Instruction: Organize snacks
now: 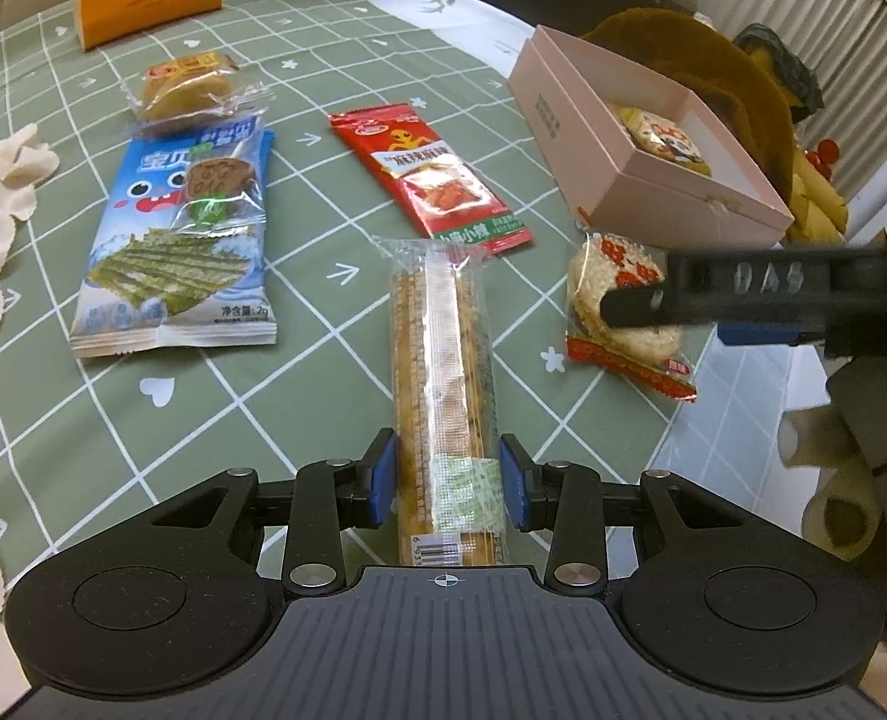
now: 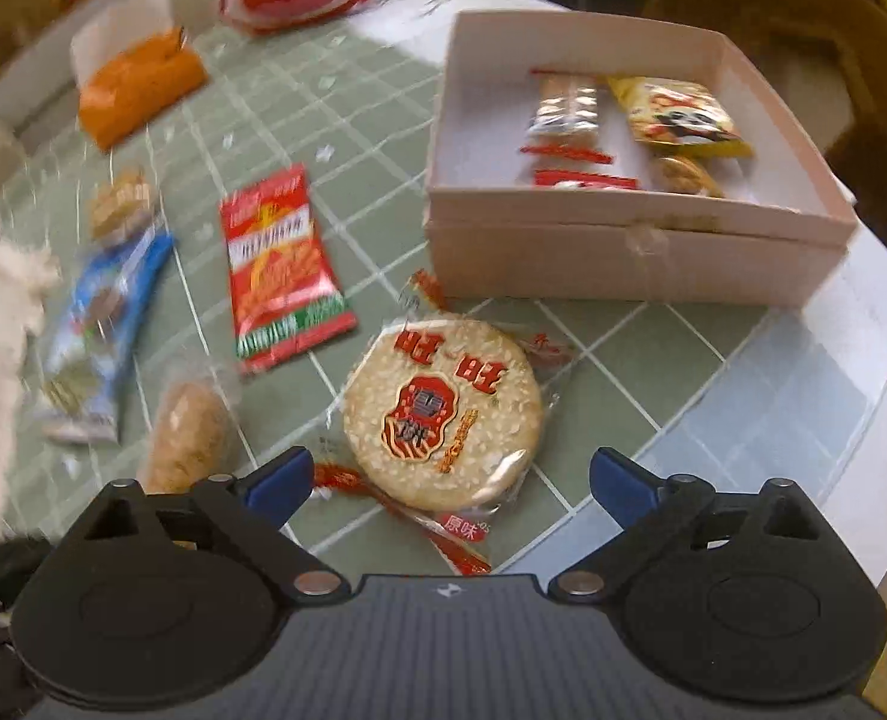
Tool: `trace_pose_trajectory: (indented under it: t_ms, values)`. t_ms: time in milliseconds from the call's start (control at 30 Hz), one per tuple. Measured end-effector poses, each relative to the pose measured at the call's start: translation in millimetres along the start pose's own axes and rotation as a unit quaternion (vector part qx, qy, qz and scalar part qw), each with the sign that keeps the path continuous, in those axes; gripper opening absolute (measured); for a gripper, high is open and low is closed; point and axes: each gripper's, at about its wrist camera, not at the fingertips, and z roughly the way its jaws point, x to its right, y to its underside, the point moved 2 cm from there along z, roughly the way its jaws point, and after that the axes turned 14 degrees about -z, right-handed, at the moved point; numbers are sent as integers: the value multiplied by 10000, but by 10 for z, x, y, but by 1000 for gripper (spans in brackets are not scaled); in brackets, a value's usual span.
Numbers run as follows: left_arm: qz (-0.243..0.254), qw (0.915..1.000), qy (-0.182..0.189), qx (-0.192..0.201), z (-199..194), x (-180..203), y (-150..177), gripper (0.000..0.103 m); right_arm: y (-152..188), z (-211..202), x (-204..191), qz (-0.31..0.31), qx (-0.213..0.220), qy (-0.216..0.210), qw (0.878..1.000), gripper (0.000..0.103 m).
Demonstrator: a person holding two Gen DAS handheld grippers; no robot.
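— Snacks first: what does the left wrist view show?

— The left hand-held gripper (image 1: 446, 483) is clenched on a long clear-wrapped biscuit stick (image 1: 443, 384), its blue pads (image 1: 380, 483) pressing both sides of the near end. The stick lies lengthwise on the green checked desk (image 1: 299, 312). Beyond it lies a red spicy snack packet (image 1: 428, 177); to the left, a blue seaweed packet (image 1: 179, 246) with a small wrapped cookie (image 1: 218, 186) on top, and a wrapped pastry (image 1: 188, 87) farther back. A round rice cracker (image 1: 620, 315) sits at the right, with a finger of the right hand-held gripper (image 1: 635, 306) over it. The open pink box (image 1: 599, 138) stands just behind the cracker.

— And the right wrist view?

— The right hand-held gripper (image 2: 446, 480) is released, its jaws spread wide above the rice cracker (image 2: 443, 411), not touching it. The pink box (image 2: 629, 252) just beyond holds several packets, among them a yellow one (image 2: 680, 114). The red packet (image 2: 281, 267) lies left of the cracker; the picture is blurred farther left.
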Motion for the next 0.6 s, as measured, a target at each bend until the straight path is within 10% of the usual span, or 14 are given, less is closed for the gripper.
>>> trace_pose_trajectory:
  t_ms: [333,400,533,600]
  values:
    - [-10,10000,58,27,-15,-28,3,41,-232,364,-138,-315,-250,198,9990,97]
    - [16,10000,43,61,-18,-18,19,41,-222,321,-198,-493,-155,217,9984,88]
    - [29,9999,23,154,-25,-8,53,41,-137,204,-267,-732,-249,94,9970,35]
    - [92,9998,-26,170,-27,16,62,41,-47,144,-277,-872,-269,144,9957,29]
